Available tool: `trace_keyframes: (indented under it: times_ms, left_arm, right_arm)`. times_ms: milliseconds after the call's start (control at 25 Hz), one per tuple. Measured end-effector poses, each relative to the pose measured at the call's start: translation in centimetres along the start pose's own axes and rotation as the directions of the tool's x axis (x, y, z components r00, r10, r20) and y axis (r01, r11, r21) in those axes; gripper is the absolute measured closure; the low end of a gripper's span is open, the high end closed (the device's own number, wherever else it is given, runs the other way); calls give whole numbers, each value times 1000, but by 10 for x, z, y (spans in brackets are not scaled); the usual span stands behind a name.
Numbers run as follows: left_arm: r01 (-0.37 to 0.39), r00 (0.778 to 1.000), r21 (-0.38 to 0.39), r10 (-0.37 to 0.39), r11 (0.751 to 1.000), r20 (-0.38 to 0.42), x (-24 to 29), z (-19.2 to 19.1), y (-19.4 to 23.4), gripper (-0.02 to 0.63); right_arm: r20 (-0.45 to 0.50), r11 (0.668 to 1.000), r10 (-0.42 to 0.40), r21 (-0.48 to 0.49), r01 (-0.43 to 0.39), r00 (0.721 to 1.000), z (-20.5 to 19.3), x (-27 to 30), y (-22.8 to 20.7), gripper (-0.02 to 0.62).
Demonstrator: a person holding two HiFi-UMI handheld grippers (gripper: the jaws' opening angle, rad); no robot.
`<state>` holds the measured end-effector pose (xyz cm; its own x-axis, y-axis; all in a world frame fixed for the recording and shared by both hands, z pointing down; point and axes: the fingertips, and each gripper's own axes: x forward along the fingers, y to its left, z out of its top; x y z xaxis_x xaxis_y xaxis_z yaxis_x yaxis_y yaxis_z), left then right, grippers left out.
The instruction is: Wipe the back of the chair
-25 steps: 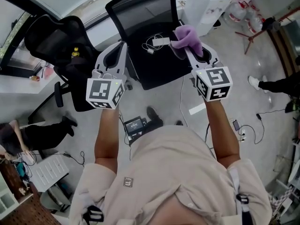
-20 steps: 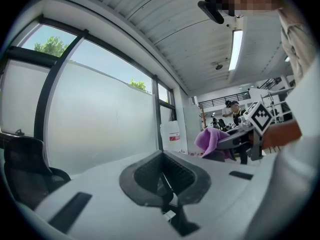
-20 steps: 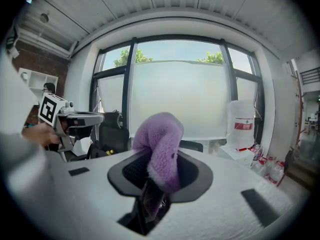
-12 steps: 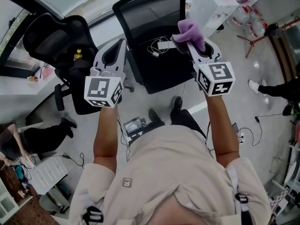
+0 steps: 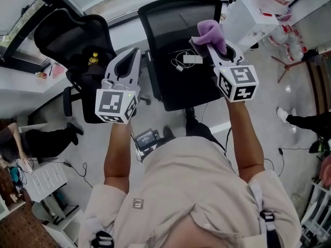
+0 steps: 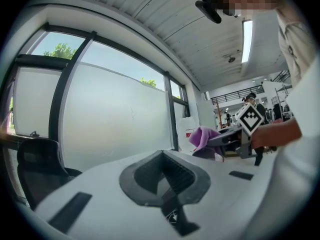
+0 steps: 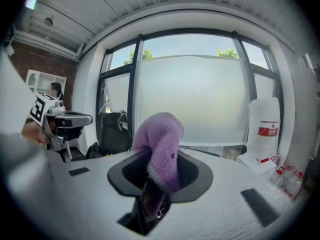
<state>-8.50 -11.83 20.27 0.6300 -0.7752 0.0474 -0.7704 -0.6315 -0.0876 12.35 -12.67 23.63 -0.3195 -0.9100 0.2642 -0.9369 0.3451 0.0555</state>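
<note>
While the right gripper (image 5: pixel 211 46) pinches the purple cloth (image 5: pixel 210 33) aloft, the left gripper (image 5: pixel 133 56) is pressed together, empty. The chair back (image 5: pixel 176 15) stands ahead of both; cables (image 5: pixel 182 62) lie on its seat (image 5: pixel 181 89).

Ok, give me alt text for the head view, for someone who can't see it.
Seen from above, a person holds the right gripper, shut on a purple cloth, in front of a black chair with cables lying on its seat. The left gripper is shut and empty beside it, near a second chair.
</note>
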Motion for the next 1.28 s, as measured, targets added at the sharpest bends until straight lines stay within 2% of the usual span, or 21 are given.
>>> trace_keyframes:
  times_ms: [400, 720, 1080, 1280]
  left_arm:
    - [-76, 996, -25, 75, 997, -42, 32, -23, 23, 600]
    - [-129, 987, -40, 124, 991, -101, 60, -56, 53, 600]
    - [-215, 967, -35, 207, 976, -151, 94, -113, 80, 600]
    - [-266, 944, -94, 239, 959, -229, 120, -150, 95, 600]
  right_arm:
    - [-22, 996, 89, -25, -90, 996, -3, 80, -14, 506]
    - [-53, 990, 122, -61, -125, 991, -21, 179, -21, 506]
    - [-80, 970, 161, -171, -173, 984, -78, 300, -13, 506]
    - [-77, 955, 207, -201, -219, 975, -104, 354, 0, 506]
